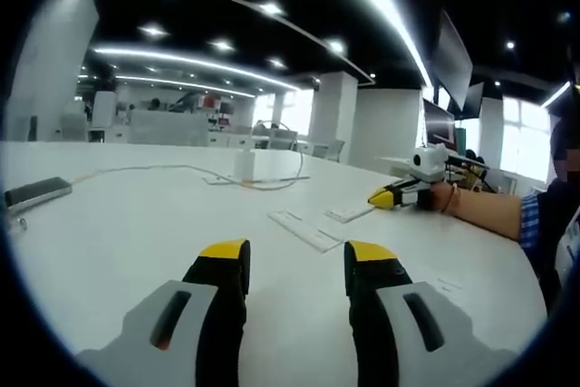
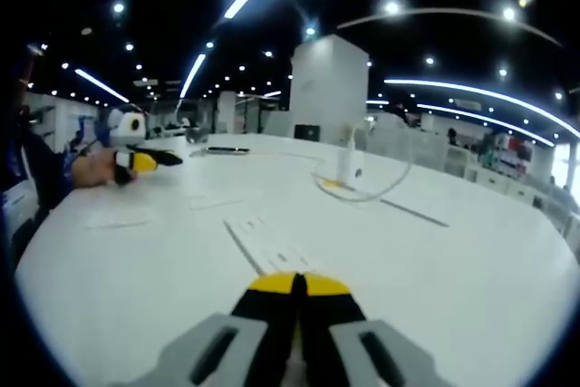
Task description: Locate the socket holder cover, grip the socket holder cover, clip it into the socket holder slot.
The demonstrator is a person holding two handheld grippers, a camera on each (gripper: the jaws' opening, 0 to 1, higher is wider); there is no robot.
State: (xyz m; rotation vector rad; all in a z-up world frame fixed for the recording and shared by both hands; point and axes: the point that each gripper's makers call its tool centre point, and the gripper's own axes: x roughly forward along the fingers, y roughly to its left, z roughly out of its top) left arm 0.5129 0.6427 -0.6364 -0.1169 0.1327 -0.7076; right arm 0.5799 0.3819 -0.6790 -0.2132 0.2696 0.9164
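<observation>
White table [image 1: 136, 233] in ceiling-lit open office.

Flat strip [image 1: 306, 231] on table [image 1: 136, 242], corded box [image 1: 246, 166] behind it

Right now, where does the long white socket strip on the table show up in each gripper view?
Left gripper view: the white socket strip lies just beyond the open left gripper, slightly right of centre.
Right gripper view: it lies just ahead of the shut right gripper, at centre.
Shared landmark: the white upright box with the looping cable.
</observation>
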